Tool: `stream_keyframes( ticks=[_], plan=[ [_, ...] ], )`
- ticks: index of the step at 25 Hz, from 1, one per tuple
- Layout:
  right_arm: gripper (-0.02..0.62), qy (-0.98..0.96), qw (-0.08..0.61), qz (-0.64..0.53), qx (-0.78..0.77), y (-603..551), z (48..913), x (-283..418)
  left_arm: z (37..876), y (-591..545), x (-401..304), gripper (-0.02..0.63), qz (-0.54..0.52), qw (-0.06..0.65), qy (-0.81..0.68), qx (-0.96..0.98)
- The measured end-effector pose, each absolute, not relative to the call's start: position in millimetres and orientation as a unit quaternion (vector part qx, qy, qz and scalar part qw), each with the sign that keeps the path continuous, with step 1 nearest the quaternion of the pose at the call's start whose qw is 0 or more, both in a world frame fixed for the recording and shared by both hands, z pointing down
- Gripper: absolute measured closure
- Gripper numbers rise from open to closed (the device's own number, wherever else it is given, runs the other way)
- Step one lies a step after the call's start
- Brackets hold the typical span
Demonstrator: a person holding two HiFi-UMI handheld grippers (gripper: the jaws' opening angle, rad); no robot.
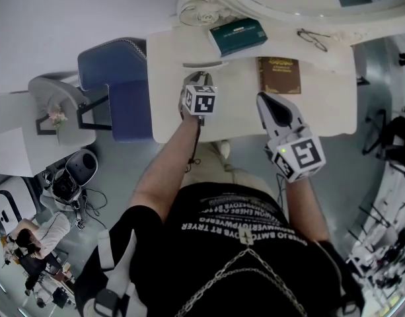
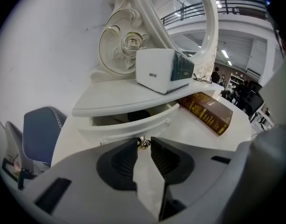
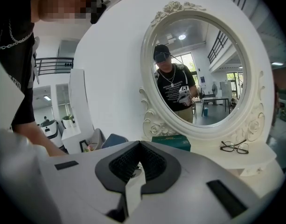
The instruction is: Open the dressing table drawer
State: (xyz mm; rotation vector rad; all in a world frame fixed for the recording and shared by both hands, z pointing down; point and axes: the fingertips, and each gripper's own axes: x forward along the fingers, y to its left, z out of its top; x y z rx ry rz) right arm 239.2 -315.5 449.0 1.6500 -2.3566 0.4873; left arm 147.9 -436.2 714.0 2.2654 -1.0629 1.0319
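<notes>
The drawer [image 2: 133, 124] sits under a raised shelf [image 2: 119, 101] on the tabletop [image 2: 189, 127]. Its long curved front runs side to side, open a crack toward the person. The left hand-held gripper [image 2: 143, 142] is clamped on the drawer's metal knob [image 2: 143, 145]. The right hand-held gripper [image 3: 139, 143] is closed and empty.

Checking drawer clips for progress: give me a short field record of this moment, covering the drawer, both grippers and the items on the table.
drawer: partly open
left gripper: shut on the knob
right gripper: shut, holding nothing, over the front of the dressing table
items on top: brown book, teal box, glasses
</notes>
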Motion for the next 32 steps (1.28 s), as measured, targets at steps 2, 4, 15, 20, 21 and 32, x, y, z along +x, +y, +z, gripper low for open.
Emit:
stream_keyframes(
  ticks=[2, 4, 15, 20, 21, 32],
  plan=[
    [0.594, -0.802, 0.11, 0.166, 0.564, -314, 447, 240, 714, -433, 147, 0.515, 0.373, 0.217, -0.383, 0.817],
    [0.594, -0.801, 0.109, 0.165, 0.564, -313, 446, 240, 714, -431, 147, 0.515, 0.374, 0.216, -0.382, 0.817],
    [0.594, -0.799, 0.109, 0.164, 0.568, -306, 444, 239, 715, -419, 144, 0.515, 0.372, 0.228, -0.381, 0.815],
    [0.594, -0.801, 0.108, 0.16, 0.567, -304, 443, 237, 715, -413, 142, 0.515, 0.372, 0.228, -0.38, 0.815],
    [0.594, -0.801, 0.108, 0.16, 0.567, -304, 443, 237, 715, -412, 141, 0.515, 0.373, 0.229, -0.379, 0.815],
    [0.594, -0.801, 0.107, 0.157, 0.567, -299, 438, 235, 715, -402, 138, 0.515, 0.374, 0.228, -0.38, 0.815]
  ],
)
